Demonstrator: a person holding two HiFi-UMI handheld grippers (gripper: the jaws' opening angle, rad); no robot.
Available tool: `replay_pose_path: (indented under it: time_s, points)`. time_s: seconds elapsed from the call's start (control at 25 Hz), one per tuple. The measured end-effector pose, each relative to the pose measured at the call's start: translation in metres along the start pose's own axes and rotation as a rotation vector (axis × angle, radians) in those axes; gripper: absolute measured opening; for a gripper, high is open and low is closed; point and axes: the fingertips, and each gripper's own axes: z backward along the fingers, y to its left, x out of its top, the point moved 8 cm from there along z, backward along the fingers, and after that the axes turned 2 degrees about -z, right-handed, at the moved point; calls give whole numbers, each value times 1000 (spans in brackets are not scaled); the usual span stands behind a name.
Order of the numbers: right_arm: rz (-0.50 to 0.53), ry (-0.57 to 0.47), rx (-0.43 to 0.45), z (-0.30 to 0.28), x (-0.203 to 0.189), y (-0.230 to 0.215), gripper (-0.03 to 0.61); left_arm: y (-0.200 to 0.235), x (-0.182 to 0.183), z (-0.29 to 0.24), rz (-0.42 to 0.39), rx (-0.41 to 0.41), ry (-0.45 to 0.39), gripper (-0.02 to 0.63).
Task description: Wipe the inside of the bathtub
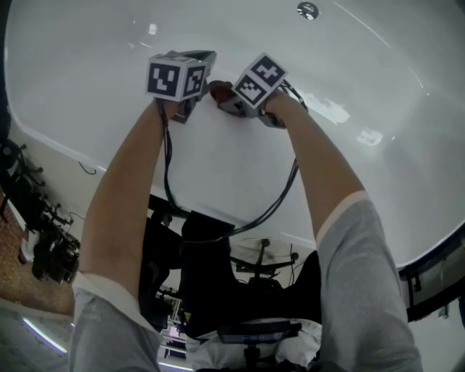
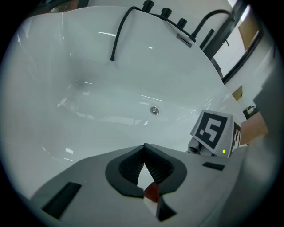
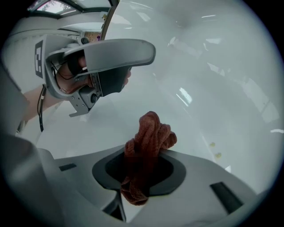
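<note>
The white bathtub point(image 1: 218, 167) fills the head view, its drain point(image 1: 307, 9) at the top. Both grippers hang close together over the tub's near wall. My right gripper point(image 1: 227, 102) is shut on a bunched reddish-brown cloth point(image 1: 220, 91); in the right gripper view the cloth point(image 3: 151, 133) sticks up out of the right gripper point(image 3: 148, 150). Just to its left, my left gripper point(image 1: 197, 58) has its tips touching, and in its own view the left gripper point(image 2: 144, 147) holds nothing. A red scrap of the cloth point(image 2: 151, 191) shows through the gap behind the pads.
Black taps point(image 2: 164, 11) and a black spout point(image 2: 119, 33) stand on the tub's far rim, with the drain point(image 2: 154, 110) on the tub floor. Yellowish specks point(image 3: 214, 150) mark the tub wall. Black equipment point(image 1: 47, 247) sits on the floor outside the near rim.
</note>
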Motion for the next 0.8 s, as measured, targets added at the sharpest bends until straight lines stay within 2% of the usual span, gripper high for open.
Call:
replay_pose_path:
  time_s: [0.16,0.32,0.44,0.6,0.8]
  points:
    - [-68,-17,-25,13,-31,-18,103,1,-1,-5,2,-15,2,6]
    - [-171,25,-100,36,-85,-47,103,-16,-4,-17,-3,-53,10,6]
    - [-235,20,-139,45,-107,-62,103,-27,-5,-27,-18,-72,14,6]
    - [-233,15,-141,40,-100,-65,101,-30,-8,-37,-31,-79,24,6]
    - [-163,-7,-104,11,-48,-60,100,-15,-10,-39,-28,-60,21,6]
